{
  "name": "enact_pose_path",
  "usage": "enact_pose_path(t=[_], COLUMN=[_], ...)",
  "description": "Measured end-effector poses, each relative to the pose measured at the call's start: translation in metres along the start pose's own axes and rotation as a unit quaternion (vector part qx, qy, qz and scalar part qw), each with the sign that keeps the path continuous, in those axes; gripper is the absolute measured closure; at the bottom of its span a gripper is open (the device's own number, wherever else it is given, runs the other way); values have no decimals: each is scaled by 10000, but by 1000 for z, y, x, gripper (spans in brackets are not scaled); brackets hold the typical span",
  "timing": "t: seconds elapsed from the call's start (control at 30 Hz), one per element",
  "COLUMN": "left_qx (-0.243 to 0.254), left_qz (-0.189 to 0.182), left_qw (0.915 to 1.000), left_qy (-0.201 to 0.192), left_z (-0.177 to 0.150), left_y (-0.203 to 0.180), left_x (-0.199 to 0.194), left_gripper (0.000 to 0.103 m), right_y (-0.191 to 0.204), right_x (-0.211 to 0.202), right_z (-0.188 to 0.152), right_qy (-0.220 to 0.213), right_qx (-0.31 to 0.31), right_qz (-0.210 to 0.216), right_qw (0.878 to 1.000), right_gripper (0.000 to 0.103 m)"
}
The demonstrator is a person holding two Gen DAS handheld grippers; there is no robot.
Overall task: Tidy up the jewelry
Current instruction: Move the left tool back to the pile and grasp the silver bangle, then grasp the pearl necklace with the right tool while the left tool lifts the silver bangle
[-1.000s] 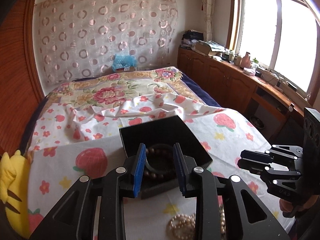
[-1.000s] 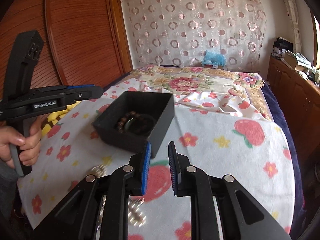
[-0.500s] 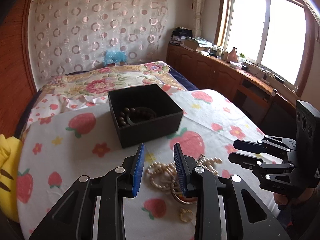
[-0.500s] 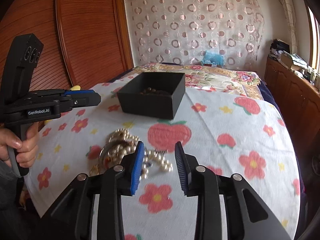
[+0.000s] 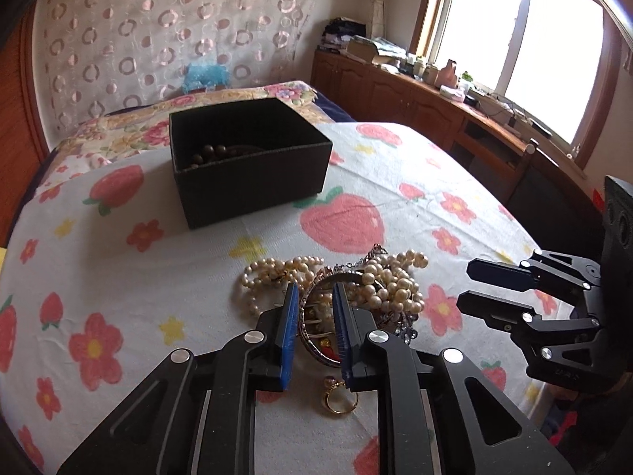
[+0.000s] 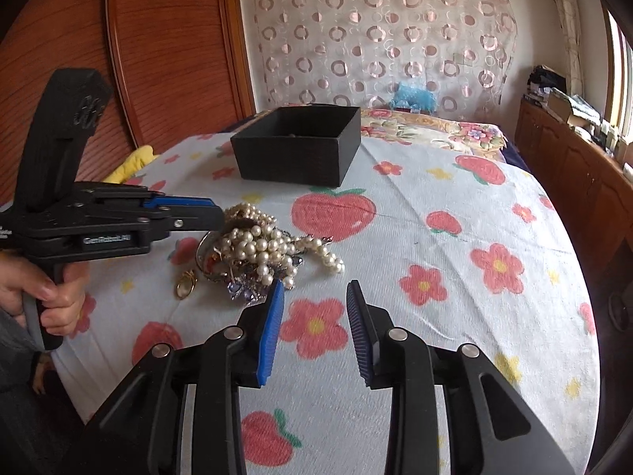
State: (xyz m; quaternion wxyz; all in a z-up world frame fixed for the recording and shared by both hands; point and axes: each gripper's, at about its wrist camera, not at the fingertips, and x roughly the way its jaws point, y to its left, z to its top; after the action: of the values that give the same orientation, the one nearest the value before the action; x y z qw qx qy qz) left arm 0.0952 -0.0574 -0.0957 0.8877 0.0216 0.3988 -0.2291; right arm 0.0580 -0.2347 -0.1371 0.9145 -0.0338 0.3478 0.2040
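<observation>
Left claw has just narrowed around the bangle in the pile near the surface's front edge, right claw waits half-open, empty.

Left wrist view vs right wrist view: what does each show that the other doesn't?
Only the left wrist view: the dark bead bracelet inside the black box, and the window. Only the right wrist view: a hand gripping the left gripper, and the wooden headboard. Both: the box, the pearl pile, the gold ring, the strawberry cloth.
</observation>
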Motion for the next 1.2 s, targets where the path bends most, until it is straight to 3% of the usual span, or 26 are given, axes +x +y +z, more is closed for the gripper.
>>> enact_pose_path(t=[0.37, 0.47, 0.93, 1.2], left_qx=[-22, 61, -20, -97], left_qz=[56, 167, 566, 688], left_qw=[9999, 9998, 9949, 9911], left_qy=[134, 102, -831, -1139], left_z=[-4, -4, -4, 3], left_y=[1, -1, -6, -2], left_x=[5, 5, -49, -70], left_gripper=[91, 99, 100, 103], right_y=[2, 3, 3, 2], right_x=[4, 5, 5, 6], right_z=[-7, -8, -8, -8], right_qy=[48, 52, 75, 104], right_qx=[-25, -36, -1, -34], right_qz=[-14, -4, 8, 5], right_qw=[10000, 10000, 10000, 9999], right_gripper=[68, 68, 68, 68])
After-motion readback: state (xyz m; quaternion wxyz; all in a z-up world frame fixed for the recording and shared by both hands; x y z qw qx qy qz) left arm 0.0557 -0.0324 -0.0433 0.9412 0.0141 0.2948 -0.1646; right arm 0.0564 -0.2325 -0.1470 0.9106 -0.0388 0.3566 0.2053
